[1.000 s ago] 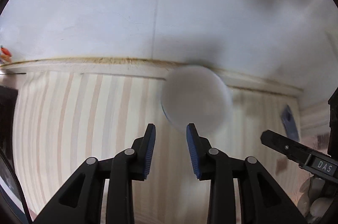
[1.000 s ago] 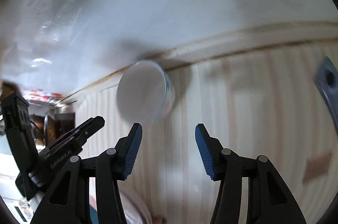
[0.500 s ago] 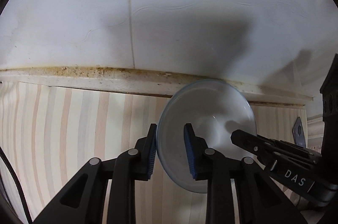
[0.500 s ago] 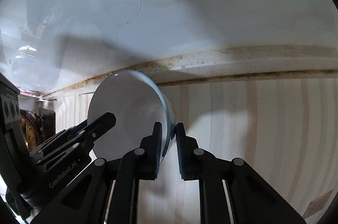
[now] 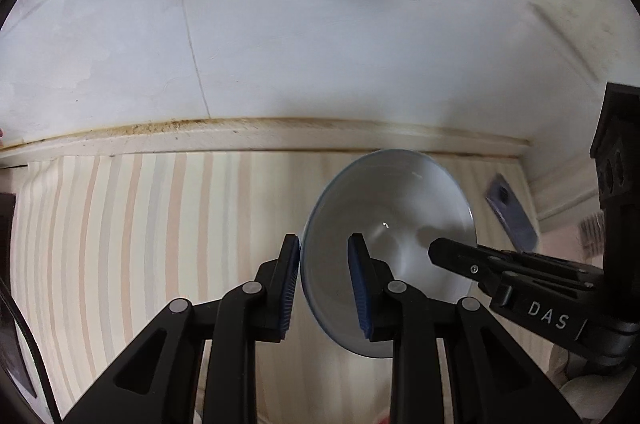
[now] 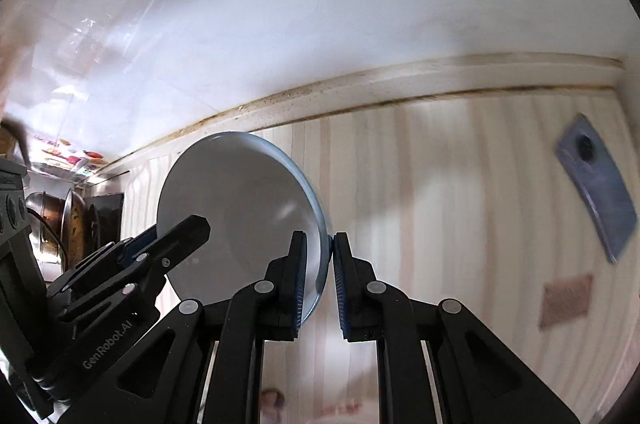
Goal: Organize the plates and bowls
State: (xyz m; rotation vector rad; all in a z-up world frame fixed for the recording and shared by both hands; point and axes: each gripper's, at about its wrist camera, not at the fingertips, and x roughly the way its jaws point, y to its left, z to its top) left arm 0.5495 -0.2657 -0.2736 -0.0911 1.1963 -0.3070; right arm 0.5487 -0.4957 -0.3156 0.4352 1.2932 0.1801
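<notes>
Evidently little is sorted yet: one pale bowl (image 5: 390, 224) is held tipped on edge, in front of the striped wall. The left tongs (image 5: 323, 282) straddle its rim, and the right tongs (image 6: 320, 278) are clamped on the opposite rim. Setting it down remains.

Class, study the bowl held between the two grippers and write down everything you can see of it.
The round white bowl with a pale blue rim looks glazed and ceramic-like, with small glints inside. It is empty and tipped on edge above the striped surface. The left gripper straddles its rim on one side, though its grip is unclear. The right gripper pinches the opposite rim. It appears to touch nothing else.
</notes>
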